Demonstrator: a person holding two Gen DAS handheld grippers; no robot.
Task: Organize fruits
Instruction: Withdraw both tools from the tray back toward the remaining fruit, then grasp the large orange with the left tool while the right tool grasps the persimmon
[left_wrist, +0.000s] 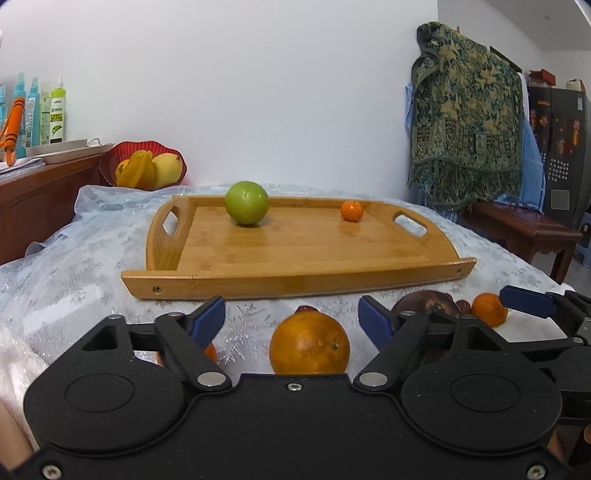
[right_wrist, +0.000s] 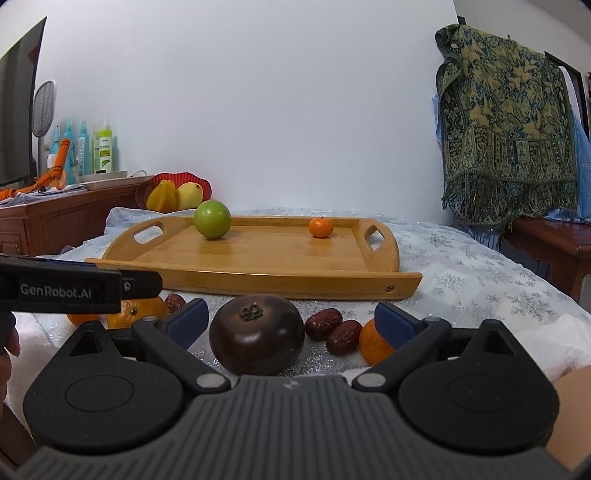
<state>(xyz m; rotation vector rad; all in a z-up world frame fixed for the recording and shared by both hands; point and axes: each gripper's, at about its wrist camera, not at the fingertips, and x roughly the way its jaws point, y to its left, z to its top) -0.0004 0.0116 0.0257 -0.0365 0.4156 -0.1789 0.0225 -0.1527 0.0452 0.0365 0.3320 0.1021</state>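
Left gripper body hides the orange's (left_wrist: 309, 343) underside; bottle labels (left_wrist: 57, 123) too small to read.

One wooden tray (right_wrist: 258, 258) lies ahead of the grippers, carrying one green fruit (right_wrist: 212, 219) and one small mandarin (right_wrist: 321, 227). Nearer, between the right gripper's fingers, sits one dark purple tomato-like fruit (right_wrist: 257, 334). Three red dates show: two just right of it (right_wrist: 324, 323) (right_wrist: 344, 336), one to its left (right_wrist: 174, 302). One large orange (left_wrist: 309, 345) sits between the left gripper's fingers. Far ahead-left, one red bowl (right_wrist: 173, 182) holds yellow fruit.
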